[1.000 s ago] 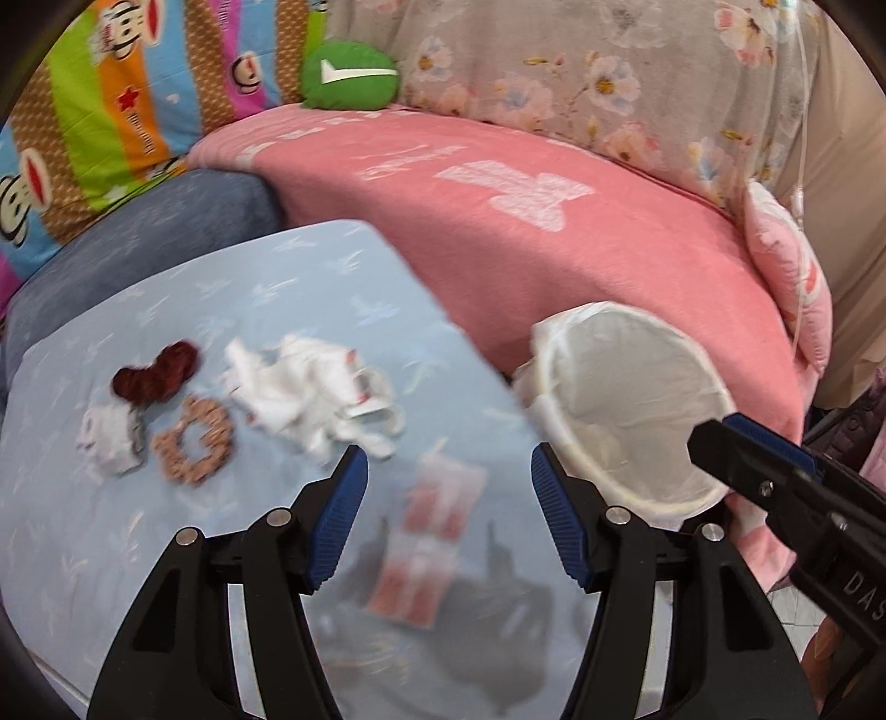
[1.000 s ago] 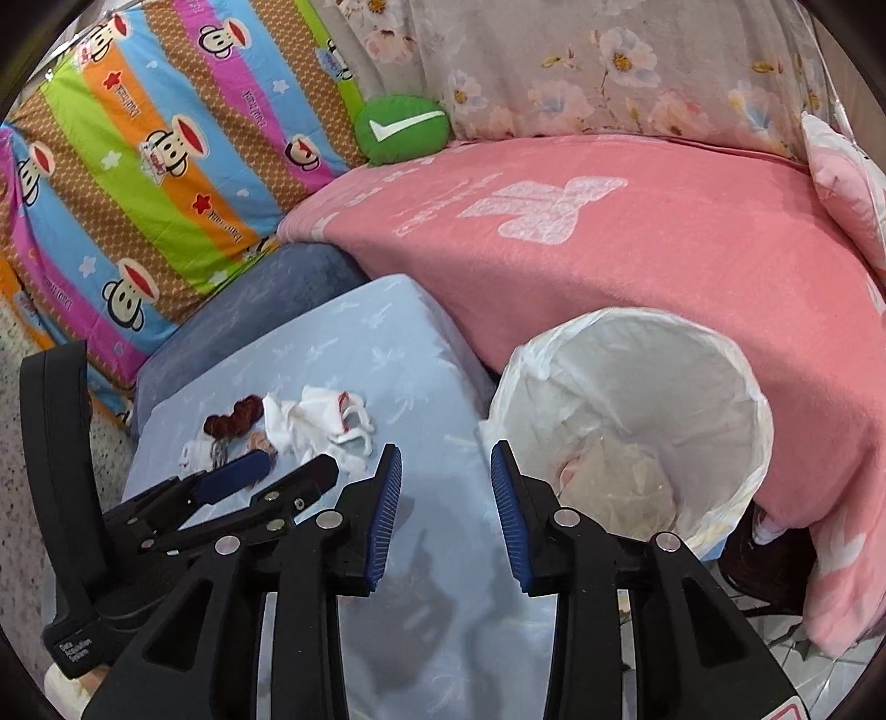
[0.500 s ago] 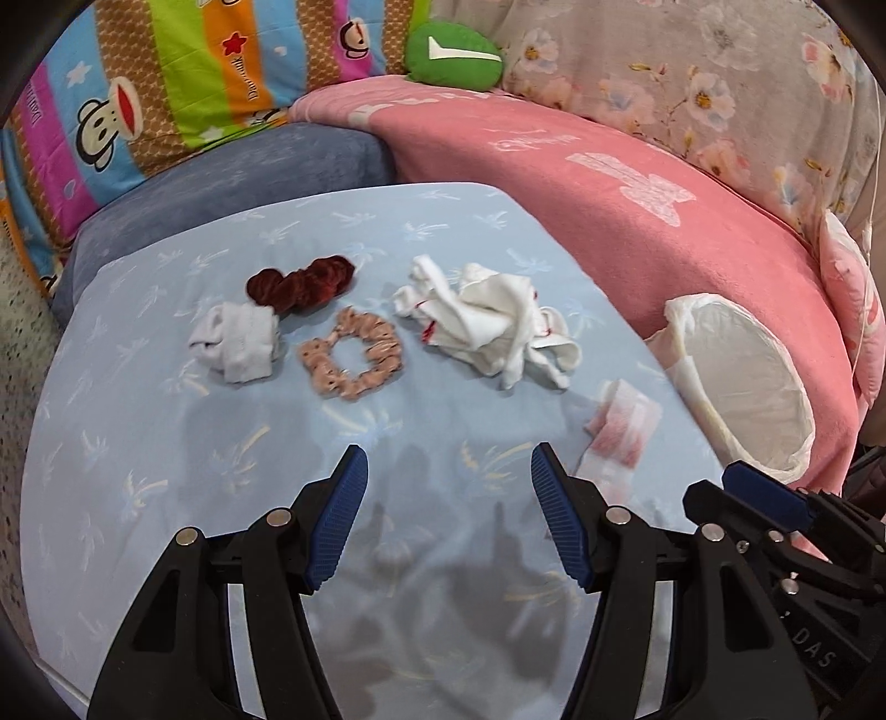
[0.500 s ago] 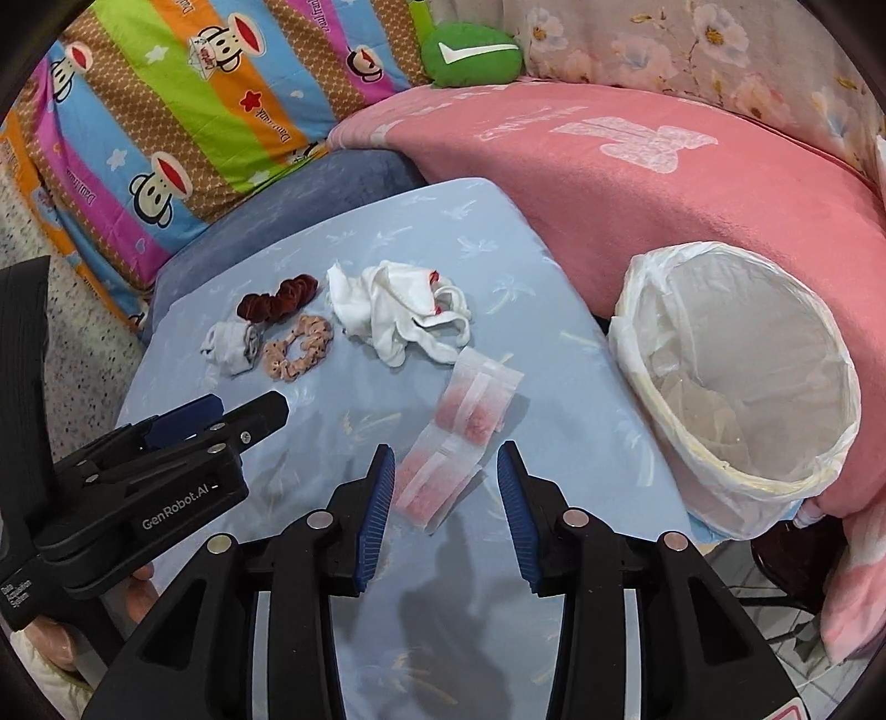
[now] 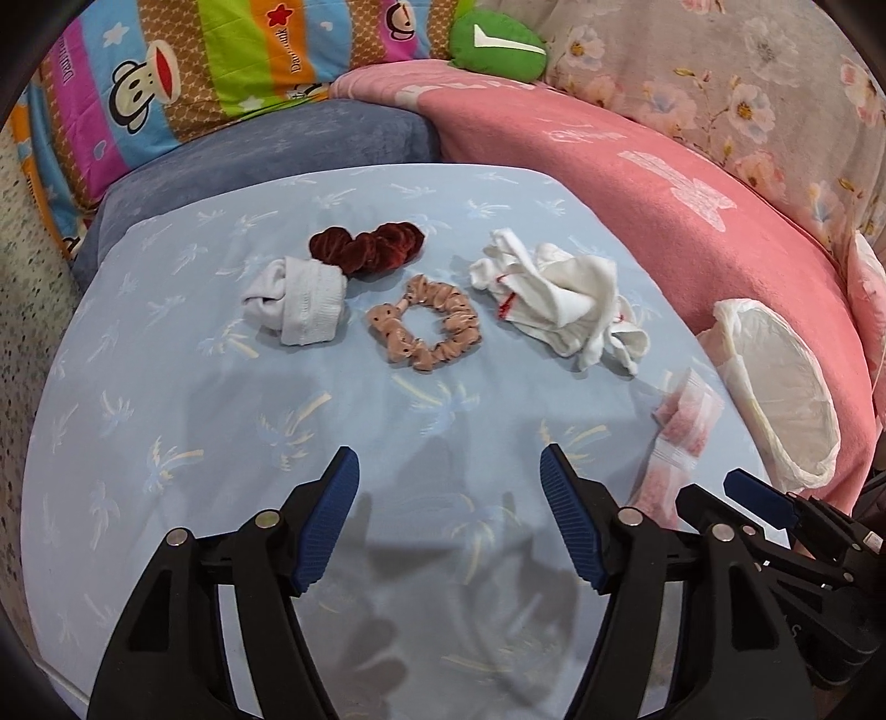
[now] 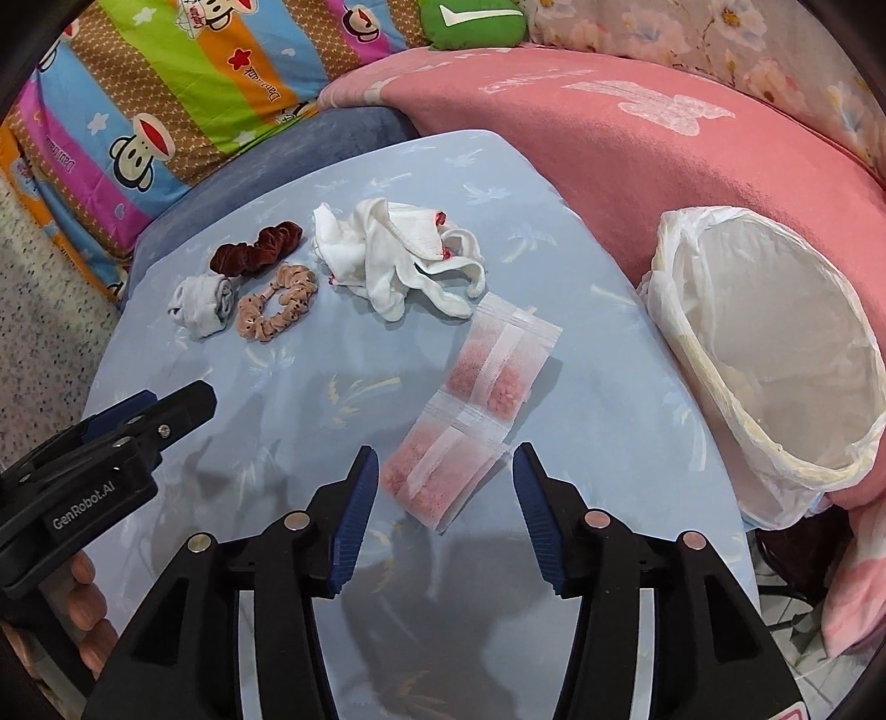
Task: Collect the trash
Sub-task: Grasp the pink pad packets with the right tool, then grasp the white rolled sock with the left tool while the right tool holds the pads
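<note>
A strip of two clear sachets with pink granules [image 6: 477,410] lies on the light blue table [image 6: 609,399], just beyond my open, empty right gripper [image 6: 446,487]; it also shows in the left wrist view [image 5: 684,429]. A bin lined with a white bag [image 6: 775,360] stands off the table's right edge, also in the left wrist view [image 5: 775,387]. My left gripper [image 5: 448,498] is open and empty over bare table, short of a beige scrunchie [image 5: 423,327].
Crumpled white gloves [image 5: 559,299], a rolled white sock [image 5: 299,304] and a dark red scrunchie [image 5: 368,246] lie at the table's far side. A pink-blanketed sofa [image 5: 637,166] curves behind. A green cushion [image 5: 495,47] sits at the back.
Both grippers have pulled back and swung left from the bin toward the table. The sachet strip now lies in front of the right gripper. Nothing was picked up.
</note>
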The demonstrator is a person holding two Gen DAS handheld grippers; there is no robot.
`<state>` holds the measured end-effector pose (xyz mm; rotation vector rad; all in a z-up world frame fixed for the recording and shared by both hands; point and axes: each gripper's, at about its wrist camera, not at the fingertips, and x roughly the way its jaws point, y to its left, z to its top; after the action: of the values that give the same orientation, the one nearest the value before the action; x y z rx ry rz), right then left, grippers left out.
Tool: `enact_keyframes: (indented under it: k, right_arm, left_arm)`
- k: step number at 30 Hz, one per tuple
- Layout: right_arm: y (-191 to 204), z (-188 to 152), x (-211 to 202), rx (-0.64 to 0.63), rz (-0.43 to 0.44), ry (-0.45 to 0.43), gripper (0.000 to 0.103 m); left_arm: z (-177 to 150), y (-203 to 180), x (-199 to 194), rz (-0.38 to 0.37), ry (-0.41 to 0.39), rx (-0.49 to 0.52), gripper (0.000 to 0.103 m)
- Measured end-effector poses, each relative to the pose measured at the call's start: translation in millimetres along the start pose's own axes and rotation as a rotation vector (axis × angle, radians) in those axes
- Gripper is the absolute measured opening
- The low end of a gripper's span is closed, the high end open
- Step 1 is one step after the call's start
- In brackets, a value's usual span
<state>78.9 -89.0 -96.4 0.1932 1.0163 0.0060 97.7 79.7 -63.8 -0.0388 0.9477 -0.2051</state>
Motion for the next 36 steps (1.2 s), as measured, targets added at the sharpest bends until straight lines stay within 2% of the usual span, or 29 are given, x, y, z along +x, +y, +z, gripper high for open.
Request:
enact_keyframes:
  k: [7, 11, 14, 15, 16, 26, 32, 35, 36]
  right_arm:
    - [2, 3, 20, 0.008, -0.009, 0.029, 0.053]
    - [7, 4, 33, -0.003, -0.007, 0.052, 0.052]
    - [10, 4, 38, -0.013, -0.013, 0.047, 0.034]
    - [11, 5, 39, -0.014, -0.006, 0.048, 0.023]
    - [12, 7, 39, -0.01, 0.006, 0.051, 0.018]
    - [45, 44, 11, -0.043, 0.09, -0.049, 0.017]
    - [63, 60, 7, -0.063, 0.132, -0.07, 0.017]
    - [69, 64, 5, -0.07, 0.144, -0.077, 0.017]
    - [70, 65, 5, -0.072, 0.146, -0.079, 0.017]
  left_arm:
    - [6, 23, 8, 0.031, 0.002, -0.042, 0.077]
    - [13, 42, 16, 0.059, 0.004, -0.079, 0.078]
    - [21, 56, 22, 0.07, 0.006, -0.109, 0.078]
    - [24, 60, 24, 0.075, 0.005, -0.117, 0.078]
    - [26, 63, 26, 0.078, 0.004, -0.123, 0.078]
    - [60, 89, 52, 0.083, -0.011, -0.194, 0.078]
    - [74, 93, 67, 0.076, -0.007, -0.213, 0.078]
    - [74, 92, 74, 0.047, 0.011, -0.213, 0.065]
    - [74, 92, 75, 0.03, 0.02, -0.217, 0.056]
